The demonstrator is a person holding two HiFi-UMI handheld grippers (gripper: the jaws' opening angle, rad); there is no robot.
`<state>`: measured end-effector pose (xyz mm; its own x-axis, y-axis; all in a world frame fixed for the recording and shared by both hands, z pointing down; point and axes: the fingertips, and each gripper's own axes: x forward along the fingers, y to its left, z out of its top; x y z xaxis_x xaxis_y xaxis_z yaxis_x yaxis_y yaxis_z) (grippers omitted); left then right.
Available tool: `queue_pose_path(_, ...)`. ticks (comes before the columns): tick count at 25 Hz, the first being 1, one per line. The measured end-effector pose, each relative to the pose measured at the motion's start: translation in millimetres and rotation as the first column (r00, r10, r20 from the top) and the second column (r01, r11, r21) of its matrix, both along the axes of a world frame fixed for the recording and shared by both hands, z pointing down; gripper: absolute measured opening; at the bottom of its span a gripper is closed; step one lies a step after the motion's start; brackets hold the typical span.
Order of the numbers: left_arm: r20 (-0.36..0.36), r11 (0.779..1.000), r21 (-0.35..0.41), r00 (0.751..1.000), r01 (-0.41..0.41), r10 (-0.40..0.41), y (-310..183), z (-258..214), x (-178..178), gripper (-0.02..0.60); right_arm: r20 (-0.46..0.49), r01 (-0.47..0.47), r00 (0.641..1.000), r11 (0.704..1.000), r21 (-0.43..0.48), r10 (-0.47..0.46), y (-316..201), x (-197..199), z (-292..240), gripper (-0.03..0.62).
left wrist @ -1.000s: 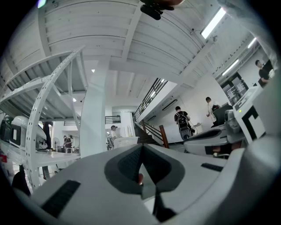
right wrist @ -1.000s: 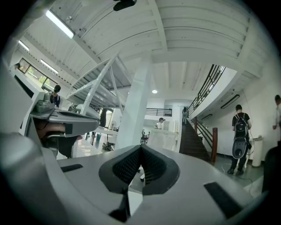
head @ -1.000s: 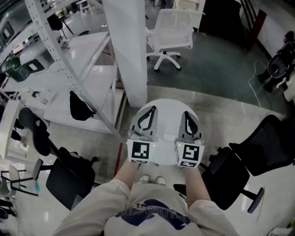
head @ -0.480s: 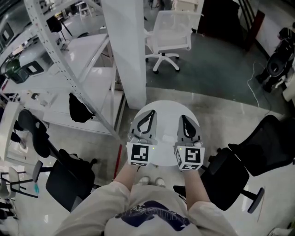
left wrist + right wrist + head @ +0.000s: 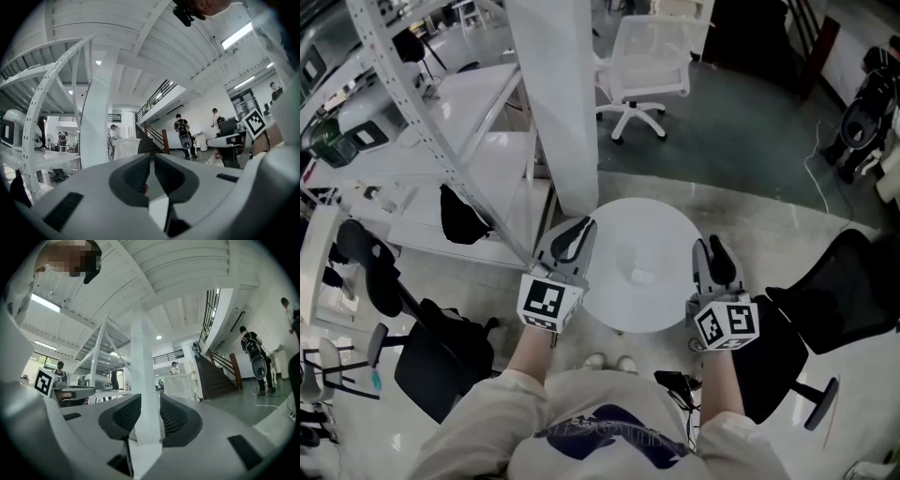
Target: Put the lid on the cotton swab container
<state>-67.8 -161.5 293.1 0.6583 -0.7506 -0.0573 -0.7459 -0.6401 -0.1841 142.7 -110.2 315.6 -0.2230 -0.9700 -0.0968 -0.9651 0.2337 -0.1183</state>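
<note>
A round white table (image 5: 670, 223) stands below me. On it lies a small pale object (image 5: 642, 276), too faint to tell whether it is the container or the lid. My left gripper (image 5: 577, 227) hangs over the table's left edge. Its jaws are just opening, with a narrow slit and nothing between them (image 5: 152, 159). My right gripper (image 5: 715, 247) is at the table's right edge. Its jaws are opening too, and only the distant white pillar shows through the gap (image 5: 150, 401). Neither gripper touches the pale object.
A white pillar (image 5: 553, 103) rises just behind the table, with a metal shelving rack (image 5: 441, 131) to its left. Farther back stands a white office chair (image 5: 654, 61). Black chairs stand at the left (image 5: 441, 361) and the right (image 5: 811, 314). People walk far off by a staircase.
Both grippers were side by side over the table's front. They have swung apart to its left and right edges, uncovering the small pale object. The right jaws have parted.
</note>
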Motion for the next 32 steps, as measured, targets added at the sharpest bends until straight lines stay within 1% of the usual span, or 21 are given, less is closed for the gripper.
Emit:
queue_pose_path(3, -0.021, 1.0, -0.021, 1.0, 0.016, -0.016, -3.8, 0.0, -14.9, 0.063, 0.028, -0.025, 0.999, 1.0, -0.003, 0.025, 5.9, 18.4, -0.2, 0.162)
queue_pose_path(5, -0.029, 0.999, -0.034, 1.0, 0.007, -0.008, -3.7, 0.7, -21.9, 0.102, 0.049, -0.04, 0.998, 0.999, 0.003, 0.04, 11.6, 29.6, -1.3, 0.195)
queue_pose_path(9, -0.011, 0.998, -0.053, 0.999, -0.046, 0.046, -0.3, 6.2, -25.2, 0.244, 0.108, -0.081, 0.991, 0.997, 0.008, 0.08, 23.1, 56.1, -1.4, 0.251)
queue_pose_path(10, -0.001, 0.996, -0.062, 0.998, -0.06, 0.06, 0.5, 10.2, -24.6, 0.274, 0.119, -0.088, 0.989, 0.996, 0.003, 0.087, 24.8, 61.9, 0.6, 0.258)
queue_pose_path(12, 0.037, 0.993, -0.084, 0.995, -0.085, 0.089, 2.8, 21.9, -21.3, 0.31, 0.124, -0.092, 0.988, 0.996, -0.014, 0.093, 26.9, 70.7, 6.5, 0.265)
queue_pose_path(15, 0.133, 0.986, -0.112, 0.981, -0.125, 0.14, 9.2, 44.8, -9.7, 0.324, 0.114, -0.08, 0.99, 0.996, -0.042, 0.084, 28.0, 79.8, 15.4, 0.267)
queue_pose_path(17, 0.197, 0.979, -0.135, 0.964, -0.155, 0.18, 13.7, 62.4, 0.1, 0.324, 0.109, -0.064, 0.992, 0.996, -0.059, 0.07, 25.8, 83.7, 21.4, 0.267)
queue_pose_path(19, 0.256, 0.968, -0.166, 0.94, -0.186, 0.225, 19.2, 82.9, 10.5, 0.324, 0.1, -0.043, 0.994, 0.996, -0.084, 0.052, 22.1, 85.4, 30.1, 0.267)
queue_pose_path(21, 0.297, 0.955, -0.2, 0.915, -0.219, 0.272, 26.0, 103.9, 21.8, 0.324, 0.095, -0.016, 0.995, 0.994, -0.112, 0.026, 17.3, 85.4, 40.0, 0.267)
queue_pose_path(24, 0.32, 0.929, -0.259, 0.884, -0.264, 0.34, 33.4, 133.9, 37.7, 0.324, 0.113, 0.035, 0.993, 0.99, -0.14, -0.019, 5.9, 82.0, 50.8, 0.267)
queue_pose_path(27, 0.356, 0.9, -0.325, 0.844, -0.29, 0.401, 41.2, 169.4, 50.0, 0.324, 0.124, 0.083, 0.99, 0.982, -0.167, -0.063, -6.8, 75.5, 63.6, 0.265)
queue_pose_path(30, 0.373, 0.865, -0.39, 0.805, -0.316, 0.462, 48.4, 206.9, 62.1, 0.324, 0.118, 0.137, 0.986, 0.968, -0.208, -0.114, -21.1, 66.9, 84.7, 0.265)
queue_pose_path(32, 0.373, 0.843, -0.427, 0.785, -0.327, 0.494, 48.0, 229.8, 69.9, 0.324, 0.11, 0.179, 0.982, 0.954, -0.239, -0.157, -32.4, 58.5, 100.0, 0.265)
